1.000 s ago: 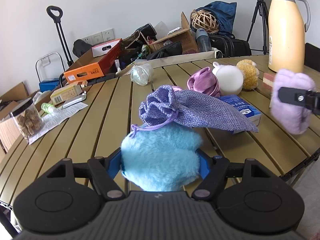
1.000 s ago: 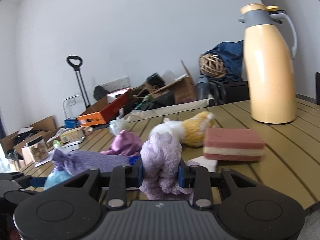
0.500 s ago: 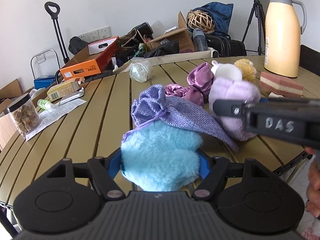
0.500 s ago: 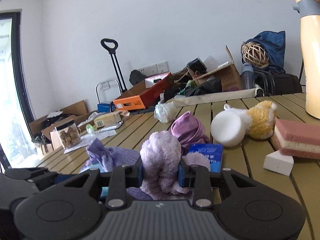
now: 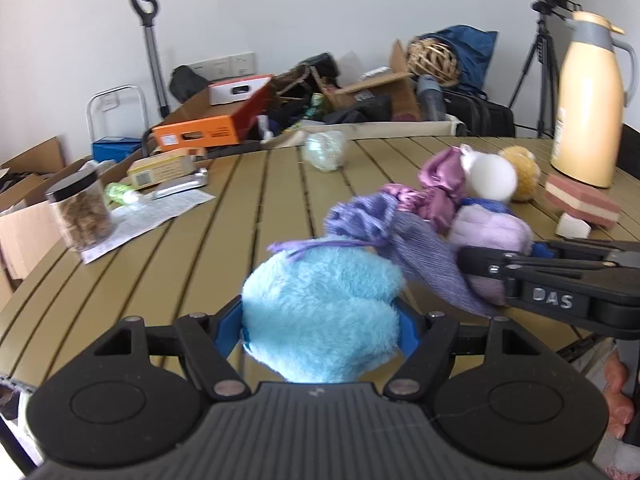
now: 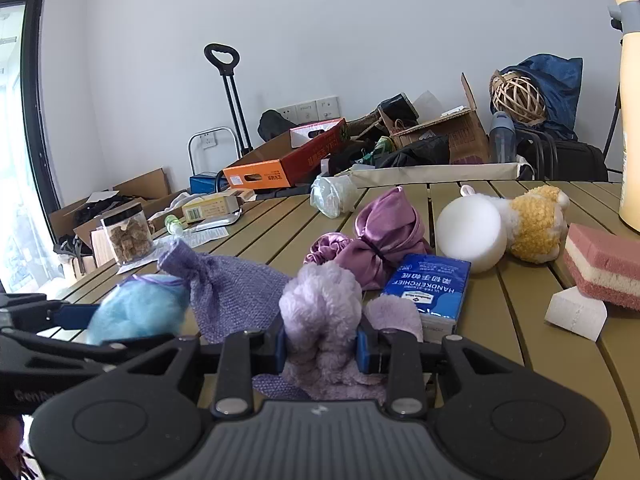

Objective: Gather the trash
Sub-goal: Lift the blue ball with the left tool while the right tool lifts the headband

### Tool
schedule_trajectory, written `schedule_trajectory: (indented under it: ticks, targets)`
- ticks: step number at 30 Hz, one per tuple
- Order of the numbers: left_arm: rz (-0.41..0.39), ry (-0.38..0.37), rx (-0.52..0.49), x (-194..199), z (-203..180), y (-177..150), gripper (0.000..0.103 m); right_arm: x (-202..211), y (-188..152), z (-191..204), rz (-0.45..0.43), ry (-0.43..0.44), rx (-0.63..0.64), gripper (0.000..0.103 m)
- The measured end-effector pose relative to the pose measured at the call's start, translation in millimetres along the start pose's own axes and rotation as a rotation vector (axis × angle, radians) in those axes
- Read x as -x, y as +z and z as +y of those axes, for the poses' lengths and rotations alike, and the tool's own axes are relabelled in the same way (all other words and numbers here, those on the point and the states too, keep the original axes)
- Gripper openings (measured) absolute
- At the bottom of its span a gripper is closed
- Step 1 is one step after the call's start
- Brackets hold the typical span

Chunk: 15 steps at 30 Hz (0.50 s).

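The left tongs (image 5: 322,320) pinch a fluffy sky-blue plush ball (image 5: 320,312) between their blue pads, held at the near edge of the slatted olive-brown tabletop (image 5: 200,240). The right tongs (image 6: 322,346) pinch a fluffy pale-lilac plush piece (image 6: 320,316), just to the right of the blue ball; seen from the left wrist, the right tongs' black arm crosses in front of the lilac plush. Between and just behind the two held pieces lies a purple woven drawstring pouch (image 6: 228,292), its gathered neck touching the blue ball and its body partly under the lilac plush. Immediately beyond stands a blue paper-handkerchief packet (image 6: 430,288) beside the lilac plush, and behind that a shiny mauve satin bundle tied in the middle (image 6: 384,240). Further right are a white foam ball (image 6: 470,234) touching a yellow-and-white woolly toy (image 6: 534,228), a small white foam wedge (image 6: 576,312) and a pink-and-cream layered sponge block (image 6: 604,264). On the left side of the tabletop sit a clear jar with a black lid holding brown chunks (image 5: 80,212), on a printed paper sheet (image 5: 156,216). A crumpled clear plastic bag (image 5: 324,150) lies near the far edge, and a tall cream thermos jug with a grey collar (image 5: 586,104) stands at the far right. Beyond the tabletop, an orange carton (image 5: 208,128), cardboard boxes and bags are heaped against the white wall.
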<state>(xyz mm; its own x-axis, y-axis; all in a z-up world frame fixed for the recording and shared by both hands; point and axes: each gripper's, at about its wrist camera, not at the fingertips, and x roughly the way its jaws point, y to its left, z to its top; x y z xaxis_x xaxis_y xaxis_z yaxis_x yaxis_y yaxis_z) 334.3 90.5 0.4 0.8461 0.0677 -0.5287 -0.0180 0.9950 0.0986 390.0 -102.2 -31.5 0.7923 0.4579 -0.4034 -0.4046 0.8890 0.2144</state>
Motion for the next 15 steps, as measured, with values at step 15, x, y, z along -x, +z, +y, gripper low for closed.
schedule_trajectory:
  ticks: [15]
  targets:
    - [0.007, 0.097, 0.08, 51, 20, -10, 0.074, 51, 11, 10, -0.098, -0.009, 0.007, 0.031]
